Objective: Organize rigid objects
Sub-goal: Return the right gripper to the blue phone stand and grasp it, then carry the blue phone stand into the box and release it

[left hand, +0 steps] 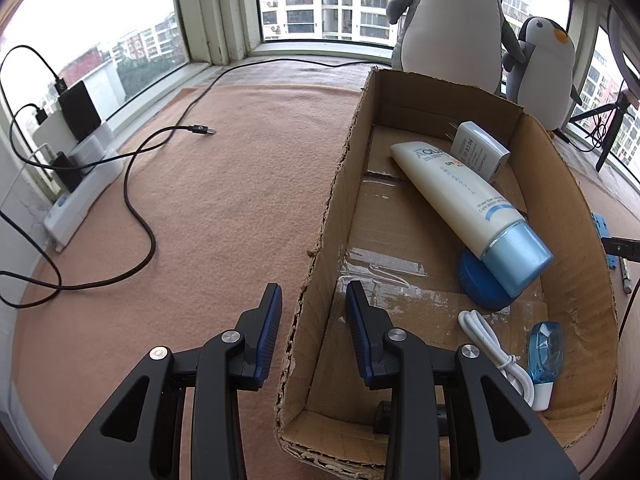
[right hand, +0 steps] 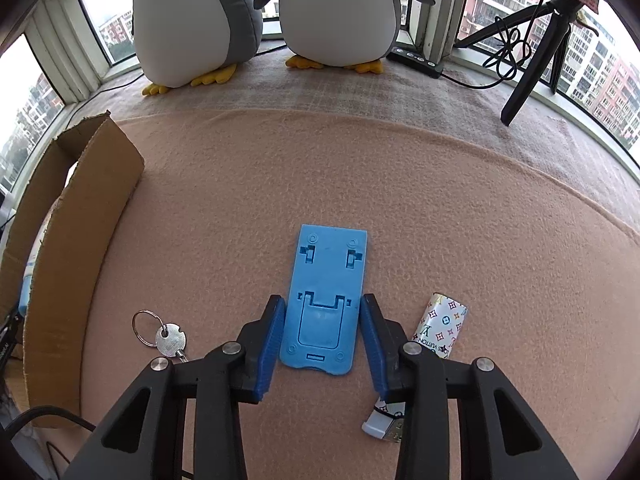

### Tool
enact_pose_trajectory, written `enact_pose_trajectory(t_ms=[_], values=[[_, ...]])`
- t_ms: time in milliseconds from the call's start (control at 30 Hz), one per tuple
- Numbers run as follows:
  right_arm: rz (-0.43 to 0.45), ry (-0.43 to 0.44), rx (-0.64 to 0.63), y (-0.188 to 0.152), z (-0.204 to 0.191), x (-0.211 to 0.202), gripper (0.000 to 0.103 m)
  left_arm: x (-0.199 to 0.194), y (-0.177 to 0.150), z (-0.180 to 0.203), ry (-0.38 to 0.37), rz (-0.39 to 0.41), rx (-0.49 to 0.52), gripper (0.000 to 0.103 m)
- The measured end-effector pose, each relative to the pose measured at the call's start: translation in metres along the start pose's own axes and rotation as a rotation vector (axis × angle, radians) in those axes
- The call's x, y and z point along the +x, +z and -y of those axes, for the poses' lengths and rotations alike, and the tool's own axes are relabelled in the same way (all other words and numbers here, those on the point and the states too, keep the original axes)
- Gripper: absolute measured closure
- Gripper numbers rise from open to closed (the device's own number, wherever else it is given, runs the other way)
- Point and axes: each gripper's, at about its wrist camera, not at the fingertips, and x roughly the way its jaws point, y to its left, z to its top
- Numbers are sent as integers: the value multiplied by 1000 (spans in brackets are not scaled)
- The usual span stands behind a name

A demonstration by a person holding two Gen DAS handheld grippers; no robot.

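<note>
The cardboard box is the landmark here. Inside it lies a cream tube with a light blue cap; it carries the letters "AQU" and small lines of text that I cannot read fully. Its cap rests on a blue round lid. Behind the tube, at the far wall of the box, stands a white charger with small printed marks, too small to read. Near the close wall of the box are a white cable and a small blue transparent bottle.

The left gripper is spread, and the torn left wall of the box stands between its fingers; whether the pads touch the wall I cannot tell.

To the right of the box, on the pink felt mat, lies a flat blue phone stand. The right gripper is spread around the near half of the stand, one finger at each long edge, very close, but I cannot tell if they touch. Right of the stand lies a lighter printed "LOUIS VUITTON", and left of it a key on a ring. Past the stand the mat is open up to two penguin plush toys.
</note>
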Motion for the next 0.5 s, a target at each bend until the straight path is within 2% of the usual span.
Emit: enact_pose_trajectory(t_ms=[233,500], values=[[19,44,31,-5,4,-8,70,0,0,0,1,0,1,72],[65,70,6,-13,-7,-29,70,0,0,0,3,0,1,72]])
